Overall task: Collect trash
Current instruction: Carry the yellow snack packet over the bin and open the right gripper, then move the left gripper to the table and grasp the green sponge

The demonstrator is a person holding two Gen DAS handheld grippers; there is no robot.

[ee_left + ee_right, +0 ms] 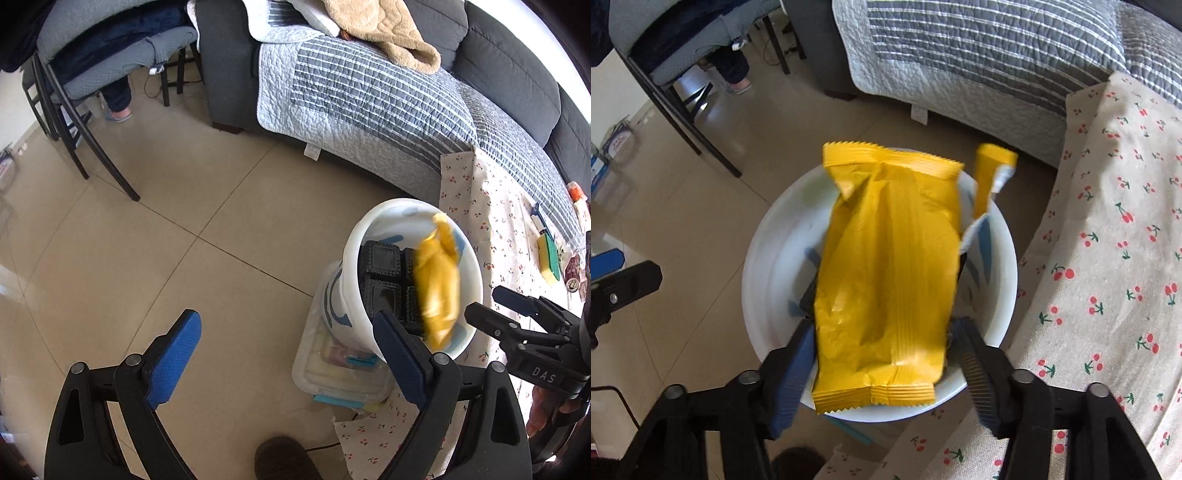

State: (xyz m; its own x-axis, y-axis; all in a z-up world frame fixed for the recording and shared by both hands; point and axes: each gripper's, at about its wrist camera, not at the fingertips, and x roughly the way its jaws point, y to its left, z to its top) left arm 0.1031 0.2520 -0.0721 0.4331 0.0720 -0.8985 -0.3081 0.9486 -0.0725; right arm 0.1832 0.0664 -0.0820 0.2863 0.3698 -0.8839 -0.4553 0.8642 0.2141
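Yellow wrapper point(886, 280) hangs over the white bucket point(768, 280) between the right gripper's point(886, 373) parted jaws, pads off it, while the left gripper point(284, 362) gapes empty above the floor point(147, 240).

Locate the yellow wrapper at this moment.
In the right wrist view the yellow wrapper sits mid-frame over the white bucket, between the right claw pads, left of the cherry-print cloth.

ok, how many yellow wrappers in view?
2. A large yellow wrapper over the white bucket, between the right gripper's parted jaws; a smaller one at the far rim. More may be hidden underneath.
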